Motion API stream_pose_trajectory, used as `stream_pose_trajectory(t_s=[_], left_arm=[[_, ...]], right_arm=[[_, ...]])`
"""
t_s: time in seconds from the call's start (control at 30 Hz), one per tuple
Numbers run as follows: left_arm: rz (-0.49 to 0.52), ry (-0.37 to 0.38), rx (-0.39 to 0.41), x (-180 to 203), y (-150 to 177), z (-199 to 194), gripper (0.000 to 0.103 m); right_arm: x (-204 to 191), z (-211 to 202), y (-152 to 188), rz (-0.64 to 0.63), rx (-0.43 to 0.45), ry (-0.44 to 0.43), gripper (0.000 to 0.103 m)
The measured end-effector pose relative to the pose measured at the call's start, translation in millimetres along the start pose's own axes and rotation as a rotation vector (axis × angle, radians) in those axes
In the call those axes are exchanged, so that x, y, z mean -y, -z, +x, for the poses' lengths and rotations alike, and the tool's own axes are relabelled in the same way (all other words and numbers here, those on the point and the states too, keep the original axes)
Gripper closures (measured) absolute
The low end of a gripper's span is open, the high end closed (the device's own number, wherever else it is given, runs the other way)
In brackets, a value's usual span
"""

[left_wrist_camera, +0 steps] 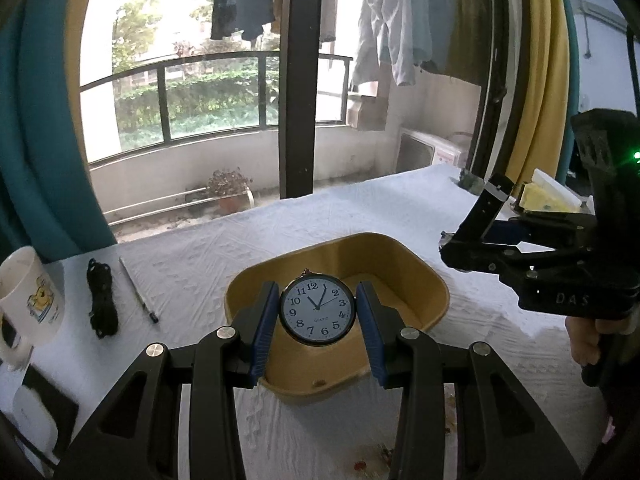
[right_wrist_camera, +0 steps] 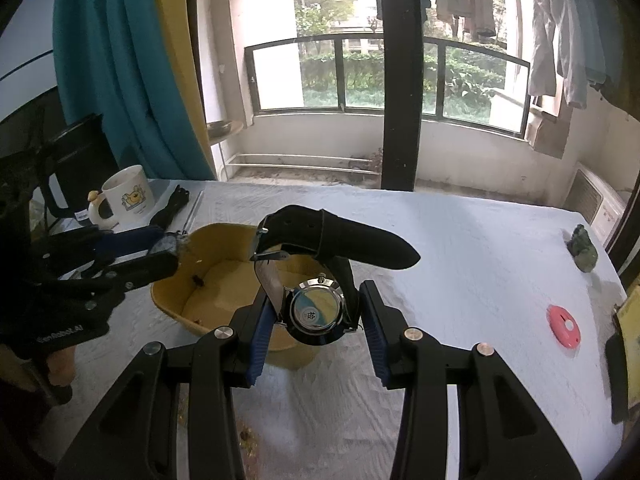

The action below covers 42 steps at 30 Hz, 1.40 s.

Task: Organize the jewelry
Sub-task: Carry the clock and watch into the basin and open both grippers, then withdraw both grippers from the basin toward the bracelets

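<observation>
While clamped, pocket watch (left_wrist_camera: 317, 309) fills hand-held gripper (left_wrist_camera: 318, 316).

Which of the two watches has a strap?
The wristwatch in the right gripper, with a black strap. The pocket watch in the left gripper has none.

The left gripper (left_wrist_camera: 317, 312) clamps a round black-rimmed pocket watch with a white dial (left_wrist_camera: 317, 309) between its blue pads, above a tan plastic tub (left_wrist_camera: 434, 284) on the white cloth-covered table (left_wrist_camera: 192, 248). The right gripper (left_wrist_camera: 472, 220) hovers at right.
</observation>
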<state>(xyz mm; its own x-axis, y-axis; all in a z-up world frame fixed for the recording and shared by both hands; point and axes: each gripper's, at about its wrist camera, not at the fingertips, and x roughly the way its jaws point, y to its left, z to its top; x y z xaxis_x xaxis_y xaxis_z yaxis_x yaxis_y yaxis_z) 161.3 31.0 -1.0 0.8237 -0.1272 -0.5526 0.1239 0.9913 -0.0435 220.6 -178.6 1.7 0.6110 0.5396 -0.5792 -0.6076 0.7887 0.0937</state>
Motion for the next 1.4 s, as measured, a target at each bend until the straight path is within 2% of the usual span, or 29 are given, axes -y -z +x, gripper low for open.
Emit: stream_pose_trajectory(t_s=[0.3,0.5,0.6,0.67,0.73,0.83,1.4], left_arm=[[-0.034,0.000,-0.057,-5.2,-0.9,24.5,0.061],[-0.070,-0.009,-0.075,-10.6,0.2,24.6,0.060],[-0.085,-0.017,-0.067,-13.3,-1.0,20.6,0.058],[-0.097,-0.020,-0.063,-15.3,-1.2,18.4,0.051],[-0.112,-0.030,-0.054,-16.7,-1.0,14.7,0.044],[-0.128,-0.031,-0.037,-17.7,-0.8,5.6,0.036],[-0.154,-0.011,0.028,-10.6,14.9,-44.9,0.029]], right_arm=[[2.5,19.2,-6.5,-0.003,-0.015,-0.014,0.061],[7.9,27.6,-7.6,0.020,-0.034,-0.025,0.060],[8.3,28.9,-8.9,0.023,-0.031,-0.041,0.055],[8.3,26.6,-10.0,0.027,-0.019,-0.039,0.040],[7.0,23.7,-10.1,0.028,-0.007,-0.036,0.032],[4.0,17.7,-9.4,0.025,0.005,-0.038,0.032],[-5.5,-21.7,17.9,0.046,0.026,0.017,0.032]])
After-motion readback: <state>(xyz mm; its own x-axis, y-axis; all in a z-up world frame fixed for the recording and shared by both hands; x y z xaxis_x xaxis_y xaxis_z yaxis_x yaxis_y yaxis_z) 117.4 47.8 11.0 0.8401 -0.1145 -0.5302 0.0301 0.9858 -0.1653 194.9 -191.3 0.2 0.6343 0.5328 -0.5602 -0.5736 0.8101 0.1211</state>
